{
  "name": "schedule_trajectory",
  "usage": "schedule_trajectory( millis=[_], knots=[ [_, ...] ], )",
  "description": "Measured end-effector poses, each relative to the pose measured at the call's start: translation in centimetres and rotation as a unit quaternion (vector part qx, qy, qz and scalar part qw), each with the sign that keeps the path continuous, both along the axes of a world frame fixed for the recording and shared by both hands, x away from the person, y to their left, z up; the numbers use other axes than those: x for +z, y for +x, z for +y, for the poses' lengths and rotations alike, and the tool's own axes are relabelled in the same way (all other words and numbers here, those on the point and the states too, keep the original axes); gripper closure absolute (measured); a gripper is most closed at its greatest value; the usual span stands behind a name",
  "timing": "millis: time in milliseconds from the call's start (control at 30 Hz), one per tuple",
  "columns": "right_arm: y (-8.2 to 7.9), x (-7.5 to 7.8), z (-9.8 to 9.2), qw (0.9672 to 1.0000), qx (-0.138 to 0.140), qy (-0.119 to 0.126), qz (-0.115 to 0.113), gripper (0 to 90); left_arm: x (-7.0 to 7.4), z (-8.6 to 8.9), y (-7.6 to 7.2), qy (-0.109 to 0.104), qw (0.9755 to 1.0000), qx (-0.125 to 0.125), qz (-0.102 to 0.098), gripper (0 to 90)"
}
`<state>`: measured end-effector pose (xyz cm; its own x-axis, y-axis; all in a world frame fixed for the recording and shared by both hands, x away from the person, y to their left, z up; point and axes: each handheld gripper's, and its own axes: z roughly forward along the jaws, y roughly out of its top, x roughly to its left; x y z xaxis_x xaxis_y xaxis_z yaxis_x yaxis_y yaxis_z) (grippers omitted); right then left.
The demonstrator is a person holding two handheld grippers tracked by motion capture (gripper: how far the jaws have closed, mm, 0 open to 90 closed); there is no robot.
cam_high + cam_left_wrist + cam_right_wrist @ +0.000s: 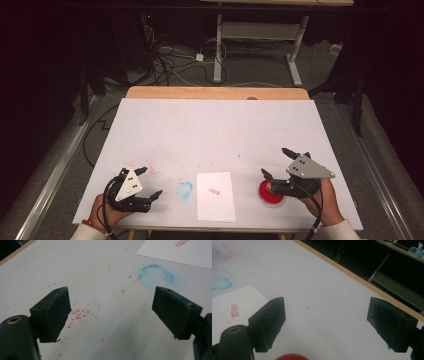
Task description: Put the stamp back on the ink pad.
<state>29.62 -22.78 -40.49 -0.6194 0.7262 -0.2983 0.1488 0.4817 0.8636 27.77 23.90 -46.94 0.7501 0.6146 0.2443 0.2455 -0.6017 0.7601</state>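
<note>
The left hand-held gripper (148,181) sits near the front left corner of the table, held in the person's left hand (107,210), its two black jaws spread wide with nothing between them. In the left gripper view the same hand-held gripper (110,312) looks down on bare white surface peppered with small red ink specks (78,314), which lie close to its left jaw. Just beyond its right jaw is a smudged blue ink ring (156,276) printed on the surface, and past that the corner of a white sheet of paper (180,252).

The right hand-held gripper (276,161), carried in the right hand (327,200) near the front right of the table, also has its jaws spread apart and empty. It hovers over a round red ink pad (270,193), whose top edge peeks in at the bottom of the right gripper view (292,356) between the open jaws of the hand-held gripper (325,322).

The white paper sheet (216,196) lies at the front edge of the table between the two hands, with a small red stamped mark (215,191) near its middle. The blue ring (185,189) is just to the left of the sheet.

All of this rests on a white covering (215,130) spread over a wooden table (215,92). Beyond it, on the grey floor, are tangled cables (170,62) and the white legs of another desk (260,35).
</note>
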Motion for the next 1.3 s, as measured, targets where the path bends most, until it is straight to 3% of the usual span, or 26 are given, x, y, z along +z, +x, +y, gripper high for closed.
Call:
schedule_trajectory(
  millis=[300, 1300],
  knots=[
    [-0.7, 0.4, -0.2, 0.9998, -0.001, 0.005, -0.020, 15.5, 0.0, 0.0, -0.1, -0.001, 1.0000, 0.000, 0.000, 14.4],
    [-2.0, -1.6, -4.0, 0.9994, -0.023, -0.006, -0.026, 15.3, 0.0, -0.1, -0.1, 0.000, 1.0000, -0.004, 0.000, 14.4]
  ],
)
